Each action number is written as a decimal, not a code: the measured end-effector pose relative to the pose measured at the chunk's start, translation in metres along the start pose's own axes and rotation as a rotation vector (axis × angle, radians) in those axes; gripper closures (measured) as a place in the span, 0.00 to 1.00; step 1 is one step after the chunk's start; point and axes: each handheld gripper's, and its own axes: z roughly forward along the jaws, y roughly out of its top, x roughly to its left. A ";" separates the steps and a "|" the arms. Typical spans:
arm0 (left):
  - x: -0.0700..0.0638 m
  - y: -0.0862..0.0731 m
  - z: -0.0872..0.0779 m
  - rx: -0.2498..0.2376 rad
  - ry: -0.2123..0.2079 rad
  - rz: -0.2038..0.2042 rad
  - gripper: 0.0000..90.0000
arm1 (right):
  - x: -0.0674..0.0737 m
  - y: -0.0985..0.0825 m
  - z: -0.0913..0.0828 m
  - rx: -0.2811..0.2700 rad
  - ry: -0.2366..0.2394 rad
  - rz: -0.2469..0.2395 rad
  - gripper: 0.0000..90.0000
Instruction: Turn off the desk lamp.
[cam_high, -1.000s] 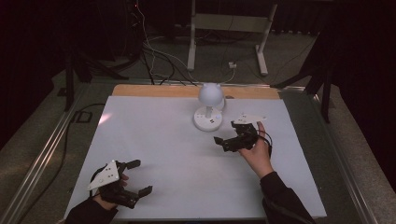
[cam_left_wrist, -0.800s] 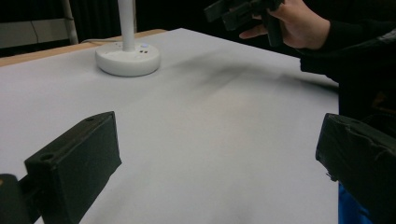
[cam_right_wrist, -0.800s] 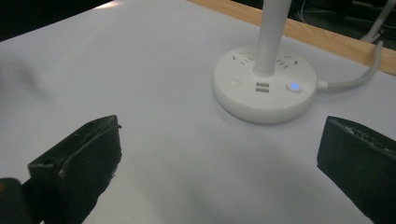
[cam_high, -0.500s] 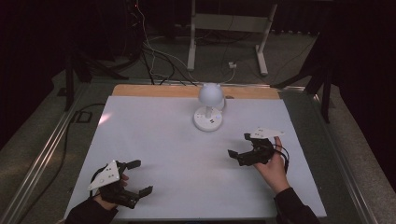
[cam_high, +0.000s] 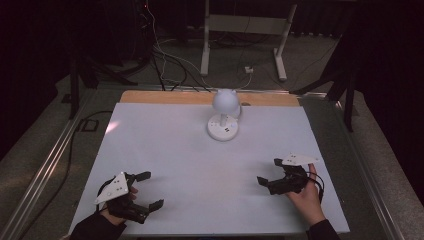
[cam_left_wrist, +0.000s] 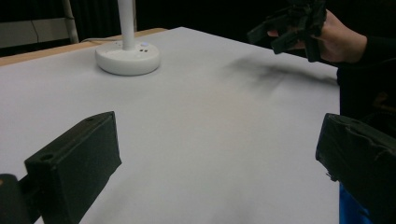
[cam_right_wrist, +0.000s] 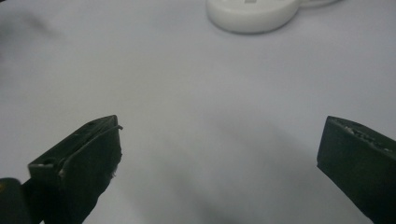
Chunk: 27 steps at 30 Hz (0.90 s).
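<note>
A small white desk lamp with a round head and a disc base stands at the far middle of the white table. My left gripper rests at the near left corner, open, with nothing between its jaws. My right gripper is held just above the near right of the table, also open and empty, pointing left. In the left gripper view the lamp base is far ahead and the right gripper hovers at the upper right. The lamp base sits at the top of the right gripper view.
A wooden strip runs along the table's far edge. Metal rails flank the table on both sides. Cables and a white stand lie on the dark floor behind.
My right gripper has drawn back from beside the lamp to the near right of the table. The left gripper has stayed put.
</note>
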 end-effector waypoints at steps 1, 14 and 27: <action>0.000 0.000 0.000 0.000 0.000 0.000 0.01 | 0.000 -0.003 -0.001 0.005 -0.001 0.004 0.00; 0.000 0.000 0.000 -0.001 -0.002 0.002 0.01 | 0.007 -0.036 -0.020 0.049 -0.055 -0.029 0.00; 0.000 0.000 0.000 -0.001 -0.001 0.000 0.01 | 0.004 -0.043 -0.024 0.043 -0.058 -0.015 0.00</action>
